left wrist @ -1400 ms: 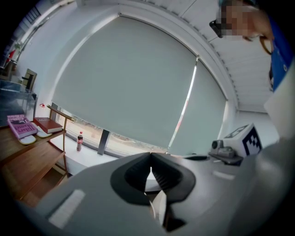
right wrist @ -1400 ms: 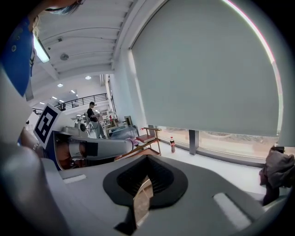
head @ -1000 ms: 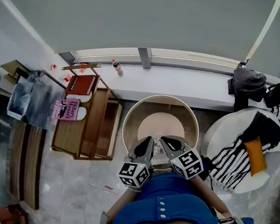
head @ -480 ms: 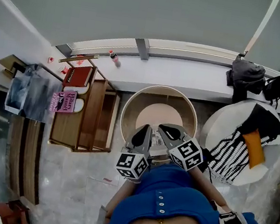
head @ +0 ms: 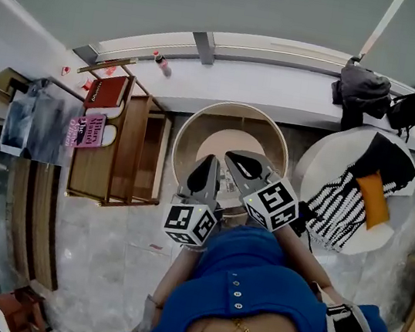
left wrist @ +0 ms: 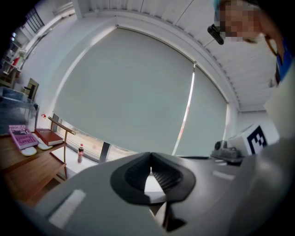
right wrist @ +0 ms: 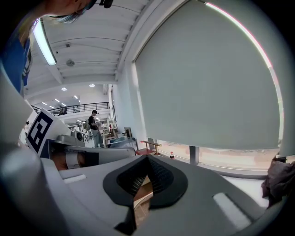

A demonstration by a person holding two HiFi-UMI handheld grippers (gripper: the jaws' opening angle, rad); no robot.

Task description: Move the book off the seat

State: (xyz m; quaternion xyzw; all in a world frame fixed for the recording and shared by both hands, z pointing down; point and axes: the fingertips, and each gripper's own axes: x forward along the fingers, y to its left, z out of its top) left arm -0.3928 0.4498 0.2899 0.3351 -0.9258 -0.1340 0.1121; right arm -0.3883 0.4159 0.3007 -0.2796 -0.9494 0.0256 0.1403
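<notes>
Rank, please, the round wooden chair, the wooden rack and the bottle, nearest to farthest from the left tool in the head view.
1. Round wooden chair, directly ahead of the left tool.
2. Wooden rack, off to its left.
3. Bottle, on the sill beyond the rack.

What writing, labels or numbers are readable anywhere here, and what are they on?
Nothing can be read with certainty.
Pink book: big dark cover lettering, too blurred to read.
Red book: small cover print, too small to read.
Bottle: red label, too small to read.
Left gripper and right gripper cubes: black-and-white square patterns, no letters.
</notes>
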